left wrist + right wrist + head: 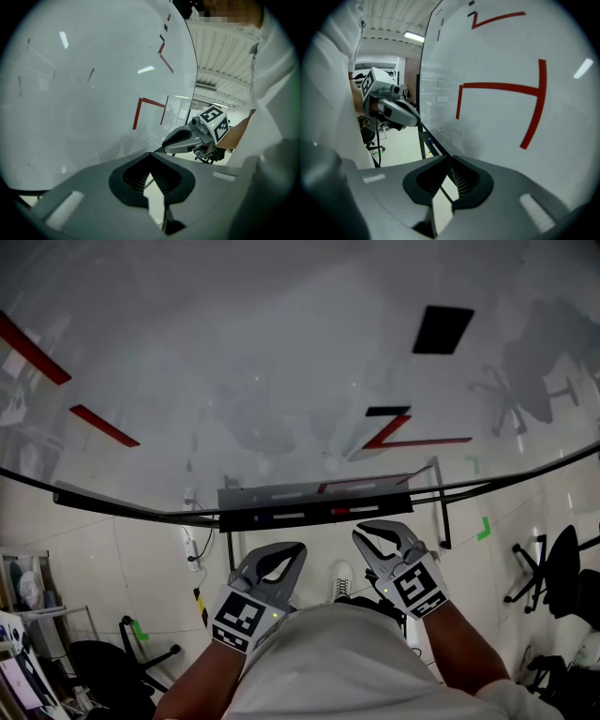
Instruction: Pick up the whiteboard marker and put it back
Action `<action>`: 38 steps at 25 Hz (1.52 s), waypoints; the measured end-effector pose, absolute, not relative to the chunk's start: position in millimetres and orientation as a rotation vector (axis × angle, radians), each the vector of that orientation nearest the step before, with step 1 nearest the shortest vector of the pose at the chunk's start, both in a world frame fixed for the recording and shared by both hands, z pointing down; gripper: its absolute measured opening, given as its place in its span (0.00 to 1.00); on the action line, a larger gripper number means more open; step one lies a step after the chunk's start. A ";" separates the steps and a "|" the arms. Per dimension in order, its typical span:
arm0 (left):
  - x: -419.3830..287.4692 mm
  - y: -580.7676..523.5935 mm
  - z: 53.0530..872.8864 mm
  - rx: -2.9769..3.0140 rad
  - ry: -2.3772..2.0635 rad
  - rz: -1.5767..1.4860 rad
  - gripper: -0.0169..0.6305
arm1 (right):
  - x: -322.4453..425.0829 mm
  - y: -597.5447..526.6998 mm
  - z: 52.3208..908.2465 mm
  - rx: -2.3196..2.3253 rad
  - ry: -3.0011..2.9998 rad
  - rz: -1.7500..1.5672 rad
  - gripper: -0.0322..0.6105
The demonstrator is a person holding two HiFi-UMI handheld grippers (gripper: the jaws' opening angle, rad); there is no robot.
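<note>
**A:** Markers: where do they lie relative to your tongs?

**B:** A blue-marked whiteboard marker (278,517) and a red-marked whiteboard marker (345,511) lie end to end in the pen tray (251,498) under the whiteboard (281,352). In the head view your left gripper (298,549) points up just below the blue-marked one, and your right gripper (360,534) just below the red-marked one.

**A:** And the jaws?

**B:** Both pairs are pressed together, tips meeting, with nothing pinched between them.
</note>
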State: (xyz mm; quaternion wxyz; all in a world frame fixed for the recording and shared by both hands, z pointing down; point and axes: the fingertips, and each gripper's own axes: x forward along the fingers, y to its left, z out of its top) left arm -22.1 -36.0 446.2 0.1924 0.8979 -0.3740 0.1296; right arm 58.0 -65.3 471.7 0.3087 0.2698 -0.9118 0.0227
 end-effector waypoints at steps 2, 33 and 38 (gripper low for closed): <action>-22.6 -35.0 445.7 2.518 -1.052 0.355 0.05 | 58.9 -65.5 475.4 0.700 -2.381 0.019 0.10; -32.3 -35.2 443.8 2.473 -1.103 0.338 0.05 | 76.9 -89.8 542.6 0.408 -1.965 -0.418 0.16; -32.3 -33.4 445.0 2.478 -1.108 0.347 0.05 | 77.5 -94.5 551.1 0.382 -1.912 -0.463 0.16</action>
